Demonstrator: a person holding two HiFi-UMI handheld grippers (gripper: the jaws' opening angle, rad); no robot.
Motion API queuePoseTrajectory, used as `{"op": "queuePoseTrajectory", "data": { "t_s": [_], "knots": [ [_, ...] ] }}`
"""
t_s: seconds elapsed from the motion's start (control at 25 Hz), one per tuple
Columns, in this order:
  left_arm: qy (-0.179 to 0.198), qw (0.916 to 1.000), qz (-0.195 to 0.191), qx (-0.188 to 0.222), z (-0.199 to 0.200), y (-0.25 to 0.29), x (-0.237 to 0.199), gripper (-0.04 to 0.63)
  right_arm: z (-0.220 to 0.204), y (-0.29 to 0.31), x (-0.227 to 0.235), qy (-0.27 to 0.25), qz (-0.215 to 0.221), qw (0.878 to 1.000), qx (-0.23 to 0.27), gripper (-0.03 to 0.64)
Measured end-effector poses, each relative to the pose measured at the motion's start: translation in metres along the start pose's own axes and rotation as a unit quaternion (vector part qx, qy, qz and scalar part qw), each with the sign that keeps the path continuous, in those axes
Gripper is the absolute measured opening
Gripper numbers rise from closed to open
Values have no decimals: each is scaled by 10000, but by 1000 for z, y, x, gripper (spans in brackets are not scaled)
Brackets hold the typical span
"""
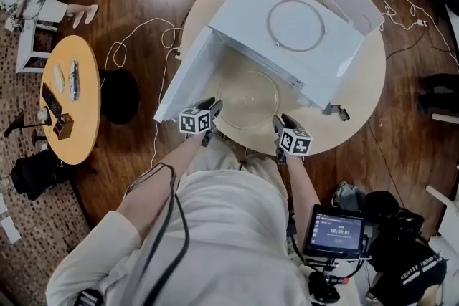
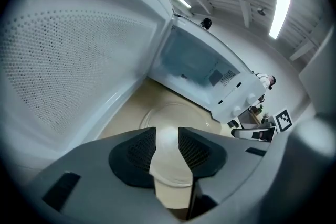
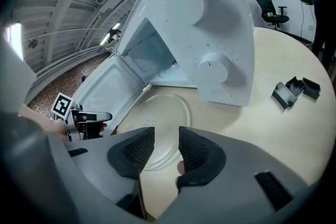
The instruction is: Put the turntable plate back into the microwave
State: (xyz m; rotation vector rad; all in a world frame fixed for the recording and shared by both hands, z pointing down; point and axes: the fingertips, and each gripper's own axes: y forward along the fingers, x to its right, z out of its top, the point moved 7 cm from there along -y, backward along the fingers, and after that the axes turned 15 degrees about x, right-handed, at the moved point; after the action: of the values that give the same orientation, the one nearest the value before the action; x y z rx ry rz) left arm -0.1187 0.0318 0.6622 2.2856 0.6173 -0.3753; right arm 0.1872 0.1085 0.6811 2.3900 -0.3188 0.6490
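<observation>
Cream long-sleeved top [image 1: 229, 226], black cable [image 1: 163, 226], dark grey padded fingers [image 2: 131, 157].

In the head view the top of the microwave [image 1: 287, 32] covers its whole cavity, and the far rim of the glass plate [image 1: 247, 98] fades against the table [image 1: 358, 100] (clear glass on pale wood). In the gripper views much of the plate's near part is hidden behind the left gripper [image 2: 167, 134] and the right gripper [image 3: 166, 134]. The small dark pieces [image 3: 294, 91] on the table and the things on the side table [image 1: 82, 118] are too small to name.
</observation>
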Motion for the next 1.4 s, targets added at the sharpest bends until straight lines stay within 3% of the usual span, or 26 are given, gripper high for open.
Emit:
{"op": "queuePoseTrajectory", "data": {
  "t_s": [0.28,0.96,1.4],
  "knots": [
    [257,9991,74,-322,-12,13,-14,118,-13,20,10,155,-142,9996,-207,153],
    [68,9978,135,-640,-24,31,-36,118,-31,54,22,864,-286,9946,-506,153],
    [-21,9960,-24,-893,-34,38,-37,118,-34,53,24,1592,-343,9864,-234,148]
  ]
}}
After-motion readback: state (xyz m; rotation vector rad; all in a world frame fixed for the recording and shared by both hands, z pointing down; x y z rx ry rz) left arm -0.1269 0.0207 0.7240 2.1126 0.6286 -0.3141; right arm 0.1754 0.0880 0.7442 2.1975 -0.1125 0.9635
